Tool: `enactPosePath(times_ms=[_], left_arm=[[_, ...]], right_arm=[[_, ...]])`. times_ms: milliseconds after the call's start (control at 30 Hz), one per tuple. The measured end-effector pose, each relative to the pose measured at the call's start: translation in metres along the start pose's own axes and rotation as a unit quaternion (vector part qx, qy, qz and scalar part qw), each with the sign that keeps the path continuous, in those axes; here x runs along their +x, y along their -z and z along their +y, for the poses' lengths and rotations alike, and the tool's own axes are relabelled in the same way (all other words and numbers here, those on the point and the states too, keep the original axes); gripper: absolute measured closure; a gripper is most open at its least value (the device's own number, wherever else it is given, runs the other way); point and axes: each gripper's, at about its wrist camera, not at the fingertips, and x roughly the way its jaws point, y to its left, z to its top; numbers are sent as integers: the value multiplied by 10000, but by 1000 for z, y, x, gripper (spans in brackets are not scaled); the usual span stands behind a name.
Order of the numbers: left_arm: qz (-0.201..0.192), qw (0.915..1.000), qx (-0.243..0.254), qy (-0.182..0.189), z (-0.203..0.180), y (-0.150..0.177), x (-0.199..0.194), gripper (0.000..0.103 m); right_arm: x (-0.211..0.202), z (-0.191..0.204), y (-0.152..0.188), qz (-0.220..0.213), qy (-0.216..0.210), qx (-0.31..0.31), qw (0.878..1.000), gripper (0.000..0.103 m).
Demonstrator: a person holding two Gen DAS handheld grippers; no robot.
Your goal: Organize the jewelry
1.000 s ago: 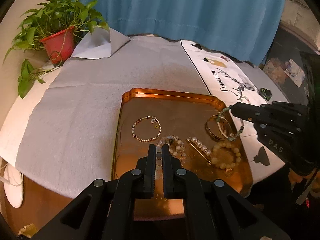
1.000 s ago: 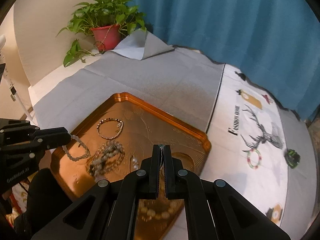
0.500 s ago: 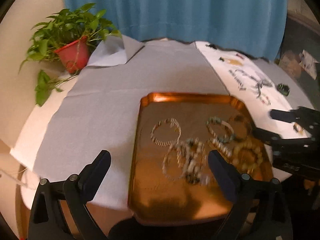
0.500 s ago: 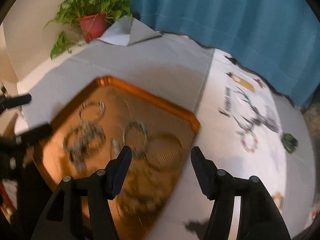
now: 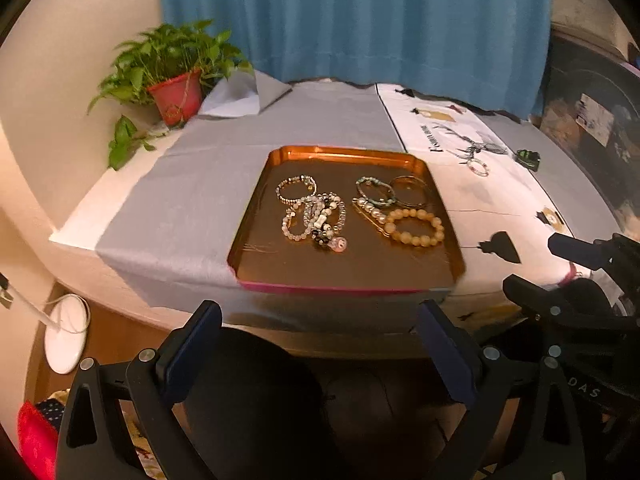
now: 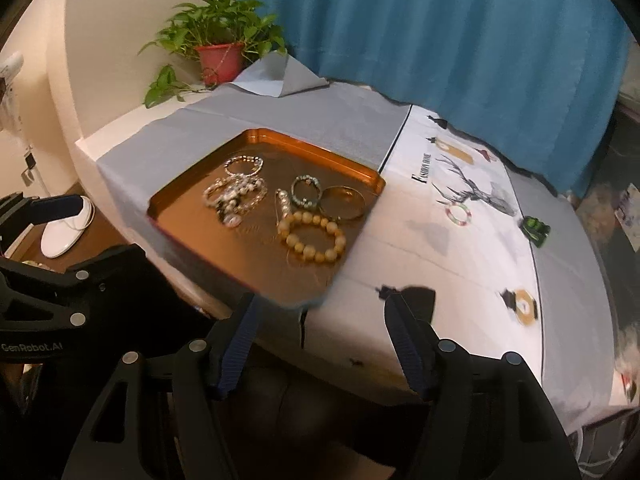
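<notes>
Bracelets (image 5: pixel 416 227) (several, beaded) in copper tray (image 5: pixel 344 152)

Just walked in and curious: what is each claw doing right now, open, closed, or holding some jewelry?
Left claw: open wide, holding nothing, short of the copper tray.
Right claw: jaws opening, nothing between them.
</notes>
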Motion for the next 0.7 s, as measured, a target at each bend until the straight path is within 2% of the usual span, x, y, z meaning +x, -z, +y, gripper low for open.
enactPosePath(times_ms=[300,700], left_arm=[[-392,9990,182,-125,-22,14,-49,6],[-470,9984,259,-153,-31,20,-60,6]], right_arm=[[-45,-2,22,-334,-7,99,9994,37],[-58,-5,30,-403,14,100,9991,36]])
